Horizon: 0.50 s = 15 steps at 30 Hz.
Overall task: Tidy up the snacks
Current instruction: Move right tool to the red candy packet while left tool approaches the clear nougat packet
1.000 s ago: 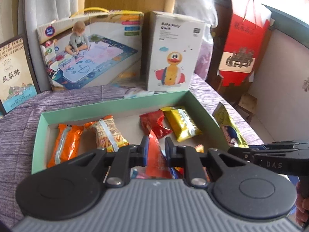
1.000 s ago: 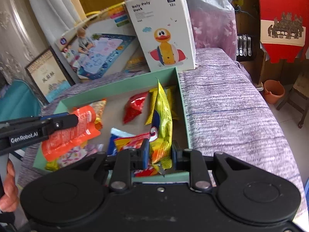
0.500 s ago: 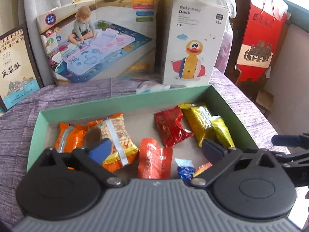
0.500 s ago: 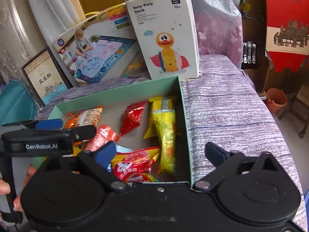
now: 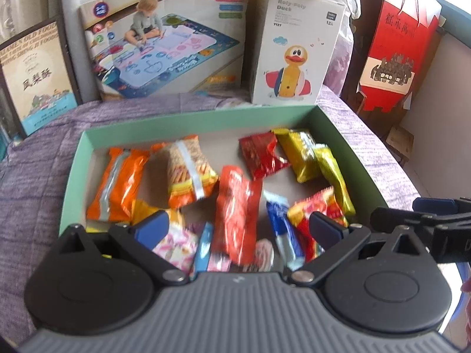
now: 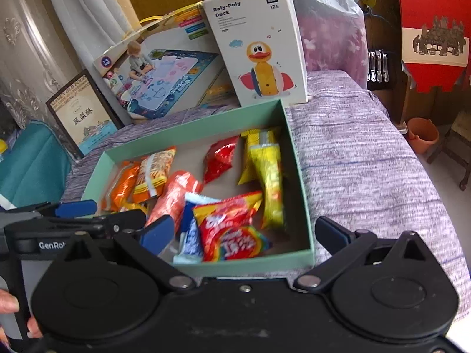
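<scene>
A green box on the purple cloth holds several snack packets. Among them are an orange-red packet in the middle, a yellow packet by the right wall, a red packet and a red-yellow candy bag. My left gripper is open and empty above the box's near edge. My right gripper is open and empty over the box's near right corner. Each gripper shows at the side of the other's view.
Behind the box stand a white Roly-Poly Duck box, a play-mat box and a framed sign. A red paper lantern hangs at the right. An orange pot sits on the floor past the cloth's right edge.
Both grippers opened and let go: the orange-red packet and the yellow packet now lie in the box. Both grippers have drawn back and up from the box.
</scene>
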Each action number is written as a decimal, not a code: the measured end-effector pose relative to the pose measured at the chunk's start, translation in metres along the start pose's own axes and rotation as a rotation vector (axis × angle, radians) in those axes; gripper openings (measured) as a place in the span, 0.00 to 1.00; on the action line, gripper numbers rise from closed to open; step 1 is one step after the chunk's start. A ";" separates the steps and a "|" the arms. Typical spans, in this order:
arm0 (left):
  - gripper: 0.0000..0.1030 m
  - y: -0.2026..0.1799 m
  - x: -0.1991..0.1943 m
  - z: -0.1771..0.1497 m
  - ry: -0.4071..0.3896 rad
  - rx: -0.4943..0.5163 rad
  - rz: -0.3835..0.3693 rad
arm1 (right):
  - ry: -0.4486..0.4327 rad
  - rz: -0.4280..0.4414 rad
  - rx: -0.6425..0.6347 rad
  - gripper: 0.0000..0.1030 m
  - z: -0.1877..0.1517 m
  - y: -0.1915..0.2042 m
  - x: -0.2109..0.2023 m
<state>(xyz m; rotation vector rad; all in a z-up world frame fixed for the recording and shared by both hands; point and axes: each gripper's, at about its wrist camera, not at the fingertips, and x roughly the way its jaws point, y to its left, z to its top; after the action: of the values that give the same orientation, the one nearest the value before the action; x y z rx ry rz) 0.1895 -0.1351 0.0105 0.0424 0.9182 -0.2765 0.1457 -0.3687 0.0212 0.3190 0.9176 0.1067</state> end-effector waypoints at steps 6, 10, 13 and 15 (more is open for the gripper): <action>1.00 0.006 -0.016 -0.028 0.027 -0.009 0.004 | 0.006 0.018 0.006 1.00 -0.017 0.009 -0.014; 1.00 0.012 -0.022 -0.050 0.062 -0.028 -0.002 | 0.029 0.037 0.005 1.00 -0.030 0.017 -0.014; 1.00 0.014 -0.023 -0.067 0.095 -0.038 -0.011 | 0.050 0.060 -0.001 1.00 -0.036 0.024 -0.011; 1.00 0.013 -0.021 -0.078 0.125 -0.045 -0.029 | 0.062 0.075 -0.003 1.00 -0.040 0.027 -0.009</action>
<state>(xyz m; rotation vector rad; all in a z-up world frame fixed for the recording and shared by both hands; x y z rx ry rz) 0.1203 -0.1061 -0.0217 0.0045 1.0495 -0.2823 0.1100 -0.3363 0.0138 0.3495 0.9666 0.1877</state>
